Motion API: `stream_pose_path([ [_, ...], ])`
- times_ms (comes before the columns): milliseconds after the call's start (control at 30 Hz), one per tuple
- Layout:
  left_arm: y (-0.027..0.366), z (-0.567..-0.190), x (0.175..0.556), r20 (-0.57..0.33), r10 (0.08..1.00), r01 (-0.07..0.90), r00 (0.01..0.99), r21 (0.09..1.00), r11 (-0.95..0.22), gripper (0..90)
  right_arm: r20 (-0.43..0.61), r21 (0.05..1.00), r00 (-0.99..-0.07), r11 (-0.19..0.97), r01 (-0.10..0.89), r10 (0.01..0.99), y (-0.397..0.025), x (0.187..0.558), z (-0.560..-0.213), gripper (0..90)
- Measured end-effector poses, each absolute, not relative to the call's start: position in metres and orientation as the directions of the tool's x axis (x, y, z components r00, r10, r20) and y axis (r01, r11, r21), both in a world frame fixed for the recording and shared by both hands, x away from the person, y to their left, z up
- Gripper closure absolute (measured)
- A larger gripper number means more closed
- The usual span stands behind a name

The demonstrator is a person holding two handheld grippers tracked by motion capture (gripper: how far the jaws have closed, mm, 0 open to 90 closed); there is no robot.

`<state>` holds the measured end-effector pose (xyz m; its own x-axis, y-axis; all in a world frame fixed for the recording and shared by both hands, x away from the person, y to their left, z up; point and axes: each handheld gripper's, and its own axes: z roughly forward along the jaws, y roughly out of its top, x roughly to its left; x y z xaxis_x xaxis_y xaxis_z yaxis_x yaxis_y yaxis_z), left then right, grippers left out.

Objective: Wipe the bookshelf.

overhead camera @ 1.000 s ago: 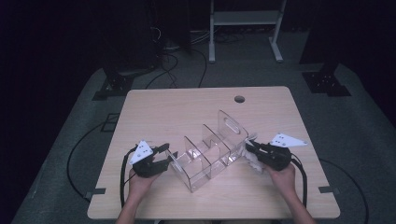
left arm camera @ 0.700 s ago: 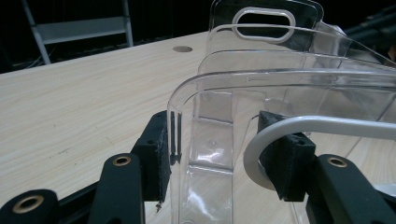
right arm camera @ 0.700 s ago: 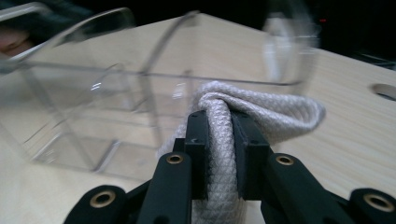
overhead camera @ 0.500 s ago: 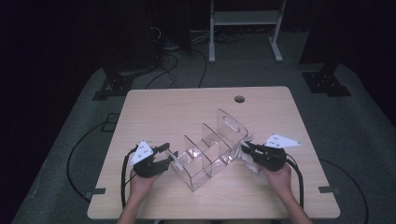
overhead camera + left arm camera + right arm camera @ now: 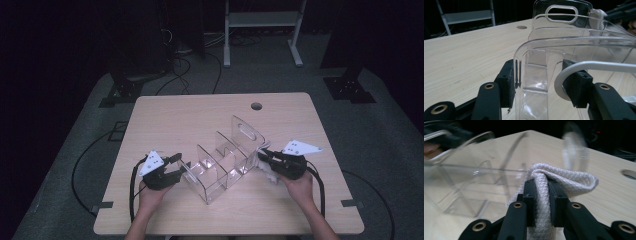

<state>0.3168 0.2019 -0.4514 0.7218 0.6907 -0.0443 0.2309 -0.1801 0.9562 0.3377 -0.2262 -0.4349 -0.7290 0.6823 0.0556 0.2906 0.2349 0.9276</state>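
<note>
A pale wooden table [image 5: 200, 120] is taking up the middle of the high view, with a small round hole [image 5: 256, 106] near its far edge at about 12 o'clock. A clear plastic organizer [image 5: 220, 162] with several upright dividers is sitting on the table's near half, running from roughly 7 o'clock up toward 1 o'clock, its tallest end wall carrying a slotted handle cutout [image 5: 561, 11]. At 8 o'clock of the organizer, the left gripper [image 5: 175, 167] is holding its low end: in the left gripper view the two black pads are standing on either side of the curved clear end wall, one outside and one inside, with a white rounded rim [image 5: 584, 68] lying against the inner pad [image 5: 574, 83]; whether they are pressing the wall tight I cannot tell. At 3 o'clock of the organizer, the right gripper [image 5: 263, 155] is pinching a folded white woven cloth [image 5: 554, 182] tightly between its pads, just beside the organizer's tall end. The cloth is bulging above the jaws and draping down onto the table.
</note>
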Motion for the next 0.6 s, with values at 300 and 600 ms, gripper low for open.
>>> stream_pose_path([
  [300, 0.202, -0.452, 0.317, -0.047, 0.69, 0.23, 0.722, 0.957, -0.176, 47.7, 0.046, 0.927, -0.735, 0.244, 0.283, 0.676, -0.224, 0.338, -0.44, 77.5],
  [600, 0.203, -0.452, 0.317, -0.049, 0.689, 0.23, 0.723, 0.957, -0.174, 47.7, 0.013, 0.915, -0.727, 0.285, 0.284, 0.686, -0.216, 0.336, -0.445, 77.5],
])
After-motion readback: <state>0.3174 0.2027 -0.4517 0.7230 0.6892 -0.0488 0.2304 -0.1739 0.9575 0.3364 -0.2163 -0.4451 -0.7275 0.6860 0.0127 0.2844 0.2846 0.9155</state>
